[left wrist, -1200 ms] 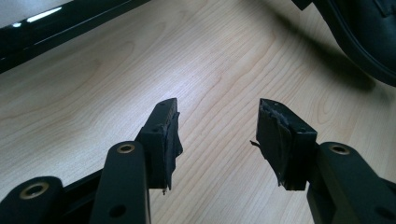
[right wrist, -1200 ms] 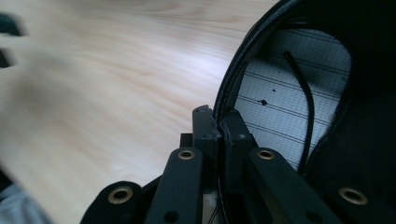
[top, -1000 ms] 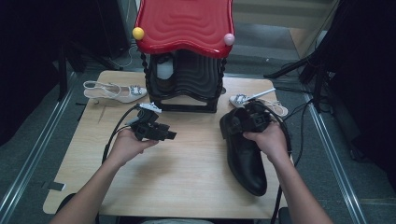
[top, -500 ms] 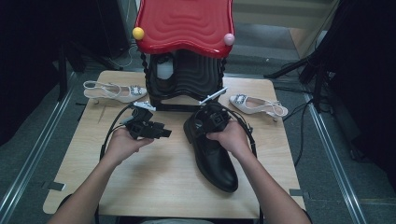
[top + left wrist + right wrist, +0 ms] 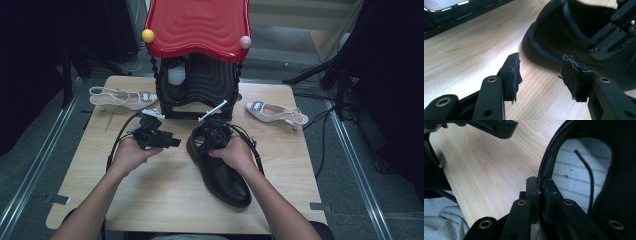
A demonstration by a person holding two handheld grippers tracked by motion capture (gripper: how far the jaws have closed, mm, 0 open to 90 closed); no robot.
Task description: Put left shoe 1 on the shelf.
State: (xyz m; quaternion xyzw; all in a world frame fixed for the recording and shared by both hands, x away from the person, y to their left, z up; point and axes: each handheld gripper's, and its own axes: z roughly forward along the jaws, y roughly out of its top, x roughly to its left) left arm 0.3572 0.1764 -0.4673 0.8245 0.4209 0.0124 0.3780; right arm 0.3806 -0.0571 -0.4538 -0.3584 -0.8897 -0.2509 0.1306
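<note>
Partly under the right hand, right claw (image 5: 539,187) pinching black shoe (image 5: 220,170) collar; left claw (image 5: 541,72) spread, shoe toe cropped.

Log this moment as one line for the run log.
right gripper: shut on black shoe collar | left gripper: open, beside shoe heel | shoe: on table, before red-roofed rack

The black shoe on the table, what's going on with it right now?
A person is working at the wooden table with a gripper in each hand. The right gripper is shut on the rim of the black shoe, one jaw inside the opening and one outside. The left gripper is open, its jaws pointing at the shoe's heel end from close by, with bare table between them. Behind stands a black rack under a red top, with a pale slingback heel at either side.
</note>
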